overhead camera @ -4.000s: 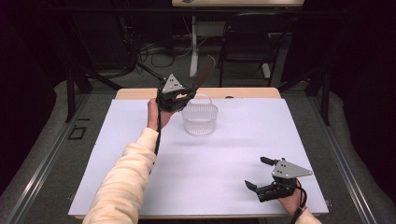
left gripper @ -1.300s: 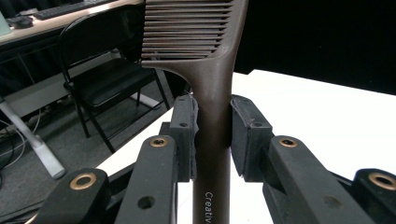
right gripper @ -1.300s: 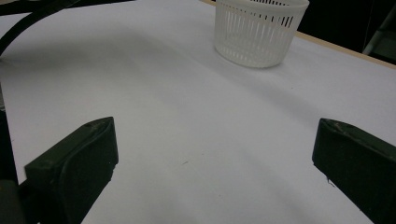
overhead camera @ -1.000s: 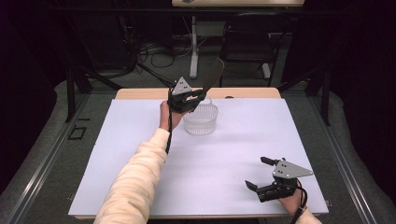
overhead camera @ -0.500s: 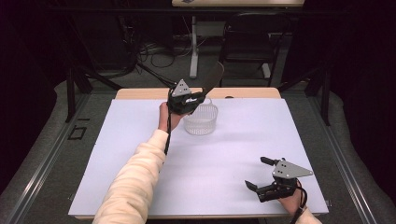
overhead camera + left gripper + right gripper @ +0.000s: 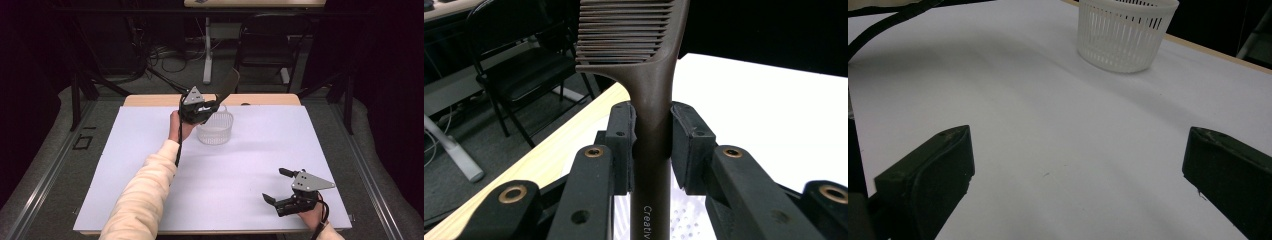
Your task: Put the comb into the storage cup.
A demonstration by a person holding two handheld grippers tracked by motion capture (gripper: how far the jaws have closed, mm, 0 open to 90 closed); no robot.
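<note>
I have the comb (image 6: 651, 95) clamped by its handle in my left gripper (image 6: 202, 111), pads pressed on either side of the dark stem, teeth pointing up and away from me past the far edge of the surface (image 6: 150, 170). The white perforated basket (image 6: 216, 128) sits just below and beside that gripper, so I judge the pick-up as done and the placing as what is left: the comb is lifted clear of the basket, not yet resting in it. My right gripper (image 6: 276, 186) rests near me at the surface's near right corner, well apart from the basket, jaws spread wide with nothing between them. Counting: one comb, one basket, two grippers, nothing else on the white sheet.
</note>
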